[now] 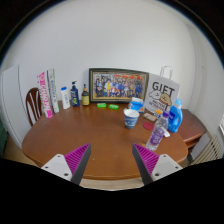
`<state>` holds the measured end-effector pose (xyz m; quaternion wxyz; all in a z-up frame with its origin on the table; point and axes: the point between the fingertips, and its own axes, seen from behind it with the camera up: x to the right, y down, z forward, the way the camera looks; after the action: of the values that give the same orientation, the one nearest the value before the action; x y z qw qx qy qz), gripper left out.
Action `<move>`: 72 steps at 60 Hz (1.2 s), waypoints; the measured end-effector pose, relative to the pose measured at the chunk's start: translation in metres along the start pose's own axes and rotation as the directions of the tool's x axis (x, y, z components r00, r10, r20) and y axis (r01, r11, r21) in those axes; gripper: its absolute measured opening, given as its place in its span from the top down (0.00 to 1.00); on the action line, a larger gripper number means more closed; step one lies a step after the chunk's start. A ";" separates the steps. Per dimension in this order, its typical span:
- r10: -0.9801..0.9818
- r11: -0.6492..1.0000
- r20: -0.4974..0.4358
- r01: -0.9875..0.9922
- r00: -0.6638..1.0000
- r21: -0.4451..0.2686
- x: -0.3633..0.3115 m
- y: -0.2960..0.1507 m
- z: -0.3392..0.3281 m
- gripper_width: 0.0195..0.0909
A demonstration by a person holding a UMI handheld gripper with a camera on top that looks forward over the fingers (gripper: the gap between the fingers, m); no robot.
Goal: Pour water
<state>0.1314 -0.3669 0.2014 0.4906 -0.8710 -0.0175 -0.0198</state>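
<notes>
The gripper hangs above the near edge of a round wooden worktop, and its two fingers stand wide apart with nothing between them — the pink pads face each other across bare wood. Beyond the fingers, toward the right side of the worktop, stands a white and blue paper cup. Just beside it, nearer to the right finger, is a clear plastic bottle, and a blue bottle stands behind that one. At the far edge a framed group photo leans against the wall, with a white bag marked "GIFT" to its right. To the left of the photo stands a row of small bottles and a pink box.
</notes>
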 end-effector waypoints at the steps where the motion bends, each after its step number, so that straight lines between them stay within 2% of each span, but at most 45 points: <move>1: 0.002 1.000 -0.008 -0.002 1.000 0.000 0.012 0.004 0.002 0.08; 15: 0.042 0.999 -0.121 -0.037 0.992 0.037 0.156 0.043 0.061 0.06; 31: 0.067 0.989 -0.083 -0.055 0.994 0.139 0.228 0.029 0.172 0.09; 36: 0.052 0.989 -0.055 -0.044 0.997 0.140 0.231 0.030 0.202 0.21; 40: 0.034 0.987 -0.034 -0.028 0.999 0.159 0.230 0.027 0.217 0.35; 44: 0.024 0.984 0.006 -0.024 1.000 0.175 0.223 0.025 0.227 0.55; 49: 0.023 0.981 0.007 -0.024 1.000 0.192 0.222 0.020 0.226 0.60; 58: 0.024 0.986 0.011 -0.025 1.000 0.166 0.225 0.021 0.228 0.79; 66: -0.040 0.984 -0.041 0.047 0.998 0.171 0.238 -0.002 0.225 0.80; 72: -0.136 0.971 -0.128 0.158 0.982 0.180 0.258 -0.038 0.229 0.80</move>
<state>0.3910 -0.1488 0.1290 0.5688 -0.8139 -0.0557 -0.1043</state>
